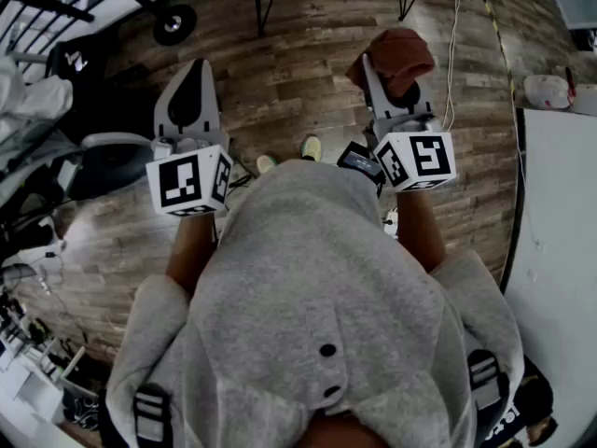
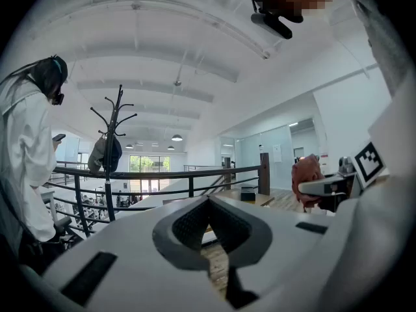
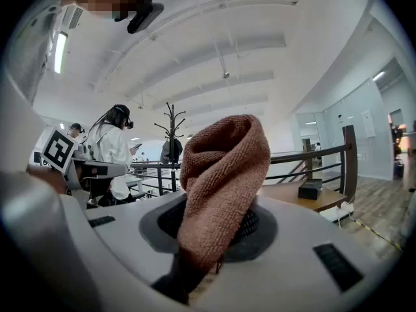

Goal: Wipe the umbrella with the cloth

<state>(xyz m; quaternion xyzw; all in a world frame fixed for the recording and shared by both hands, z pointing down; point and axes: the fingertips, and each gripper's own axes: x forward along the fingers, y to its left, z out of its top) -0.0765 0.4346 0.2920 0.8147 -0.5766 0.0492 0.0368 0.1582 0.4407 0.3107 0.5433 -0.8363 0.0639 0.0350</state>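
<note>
A rust-brown terry cloth [image 1: 401, 54] is pinched in my right gripper [image 1: 389, 73], which is held out level over the wooden floor. In the right gripper view the cloth [image 3: 224, 174] stands up folded from the shut jaws and hides the scene straight ahead. My left gripper [image 1: 193, 77] is held out at the left, shut with nothing in it. Its jaws meet in the left gripper view [image 2: 209, 207]. No umbrella shows in any view. A grey hooded top fills the lower head view.
A metal railing [image 2: 162, 174] and a coat rack [image 2: 112, 142] stand ahead. A person in white [image 2: 29, 148] stands at the left. A white table [image 1: 560, 231] lies at the right, a chair base [image 1: 173, 21] at the far left. A low wooden table [image 3: 305, 197] stands ahead on the right.
</note>
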